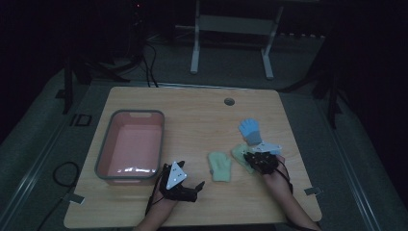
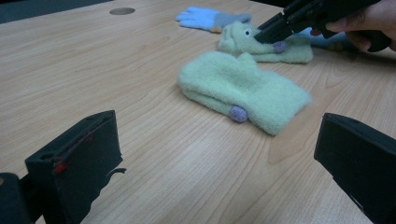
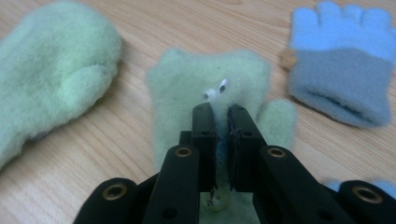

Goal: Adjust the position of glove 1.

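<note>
Two pale green mittens lie on the wooden table. My right gripper (image 3: 222,114) is shut on the fabric of the right one (image 3: 187,79), which has small googly eyes; from above, this gripper (image 1: 255,159) sits over that mitten (image 1: 239,153). The other green mitten (image 1: 220,166) lies flat to its left, untouched. My left gripper (image 2: 215,130) rests low near the front edge, jaws wide open with nothing between them, pointing at that loose mitten (image 2: 243,88). In the high view the left gripper (image 1: 191,175) is left of both mittens.
A blue and grey glove (image 1: 250,130) lies just beyond the held mitten. A bit of another blue item (image 3: 383,186) peeks out beside the right gripper. A pink bin with a grey rim (image 1: 103,149) stands at the table's left. A round hole (image 1: 229,101) marks the far edge.
</note>
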